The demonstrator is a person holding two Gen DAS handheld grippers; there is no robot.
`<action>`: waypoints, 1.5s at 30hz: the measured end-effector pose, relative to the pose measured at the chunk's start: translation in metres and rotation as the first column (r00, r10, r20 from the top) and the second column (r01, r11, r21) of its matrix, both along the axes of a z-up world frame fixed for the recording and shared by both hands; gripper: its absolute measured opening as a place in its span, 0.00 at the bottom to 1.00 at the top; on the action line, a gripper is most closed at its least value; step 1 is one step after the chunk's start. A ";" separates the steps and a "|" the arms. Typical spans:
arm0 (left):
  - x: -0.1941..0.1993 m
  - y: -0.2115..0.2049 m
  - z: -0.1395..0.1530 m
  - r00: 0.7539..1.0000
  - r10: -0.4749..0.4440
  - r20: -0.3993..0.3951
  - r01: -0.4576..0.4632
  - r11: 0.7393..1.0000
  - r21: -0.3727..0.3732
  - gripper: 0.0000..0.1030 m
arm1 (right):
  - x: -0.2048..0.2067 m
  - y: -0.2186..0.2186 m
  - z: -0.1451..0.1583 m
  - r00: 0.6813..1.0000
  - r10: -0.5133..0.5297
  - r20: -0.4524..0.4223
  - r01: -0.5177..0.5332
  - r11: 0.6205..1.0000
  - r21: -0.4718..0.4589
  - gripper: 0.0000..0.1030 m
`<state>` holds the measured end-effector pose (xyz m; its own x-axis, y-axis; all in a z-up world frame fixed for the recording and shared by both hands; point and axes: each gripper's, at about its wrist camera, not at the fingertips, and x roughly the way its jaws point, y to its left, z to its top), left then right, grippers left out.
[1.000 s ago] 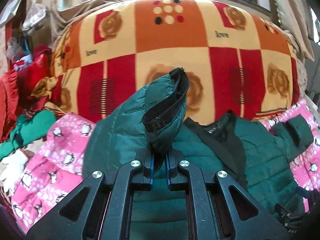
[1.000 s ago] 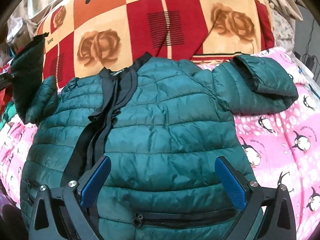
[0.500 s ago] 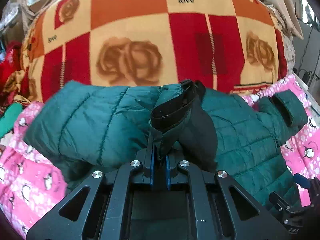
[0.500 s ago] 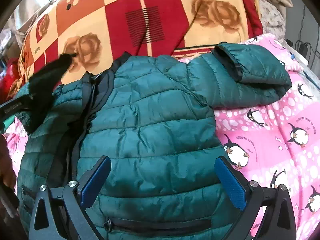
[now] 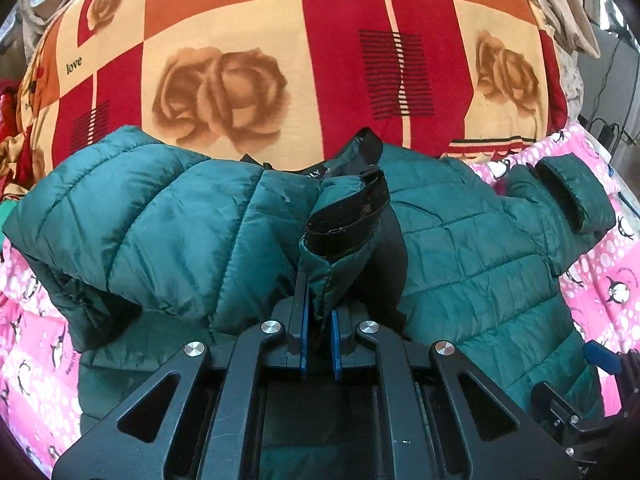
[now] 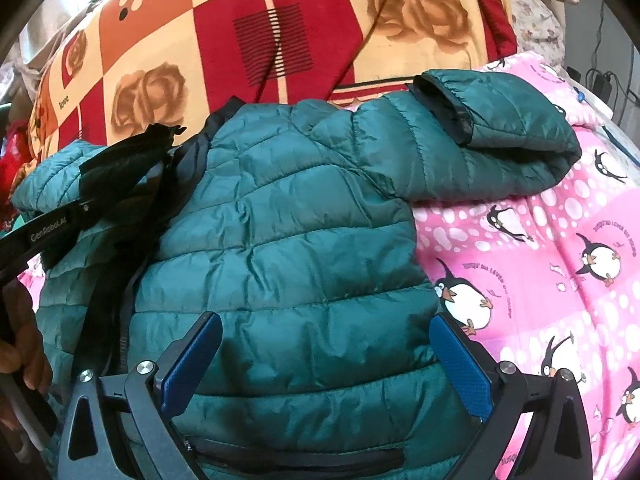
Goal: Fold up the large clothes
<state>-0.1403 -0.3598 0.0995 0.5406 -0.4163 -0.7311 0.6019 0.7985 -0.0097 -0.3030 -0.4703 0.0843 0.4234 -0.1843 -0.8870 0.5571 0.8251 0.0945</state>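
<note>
Green puffer jacket (image 6: 288, 240) lay front-up on a pink penguin sheet (image 6: 560, 280), collar toward a rolled red-and-orange rose blanket (image 5: 320, 60) at the far edge. Left gripper (image 5: 317, 320) had its jaws clamped on the cuff (image 5: 344, 220) of one sleeve, the black elastic band standing up above the blue pads; the pinch sat just behind the band, likely because the quilted fabric there is thick enough to hold without slipping. That sleeve (image 5: 160, 232) was drawn across the chest, its bulk humped over the near-left part of the body, cuff held over the black zipper placket (image 6: 104, 288). Judged this as the first fold: sleeve brought inward so the jacket narrows before the body is doubled over. In the right wrist view the left gripper showed at the left edge with the cuff in it, a hand (image 6: 20, 344) below it on the handle. Right gripper (image 6: 326, 364) hovered over the lower chest, jaws wide apart, nothing between them, pads not visibly pressing the fabric; probably stationed there to pin the body or to be ready for the other side. Other sleeve (image 6: 492, 136) was out to the right, bent back on itself, cuff opening toward the collar, resting partly on the sheet; not yet folded in. Pocket zipper (image 6: 296, 460) lay just below the right gripper. Puffy fill looked springy; a released sleeve may creep back open unless laid flat and pressed. Loose clothes sat blurred at far left, clear of the work.
</note>
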 end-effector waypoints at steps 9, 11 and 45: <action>-0.005 -0.009 -0.015 0.998 -0.042 -0.051 0.043 0.999 0.014 0.12 | 0.000 -0.001 -0.005 1.000 0.010 -0.025 -0.009 1.000 0.021 1.00; -0.006 -0.008 -0.015 0.995 -0.058 -0.076 0.059 0.998 0.003 0.27 | -0.002 -0.002 -0.004 1.000 0.007 -0.020 -0.006 0.999 0.034 1.00; 0.076 0.213 0.031 0.946 0.317 -0.062 -0.323 0.926 -0.196 0.75 | 0.145 0.018 0.016 0.980 0.134 0.145 -0.158 0.972 0.172 0.15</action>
<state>-0.0640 -0.1464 0.1302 0.6497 -0.3642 -0.6673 0.3118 0.9282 -0.2030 -0.1582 -0.4526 0.1005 0.5490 0.0475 -0.8345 0.4047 0.8585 0.3151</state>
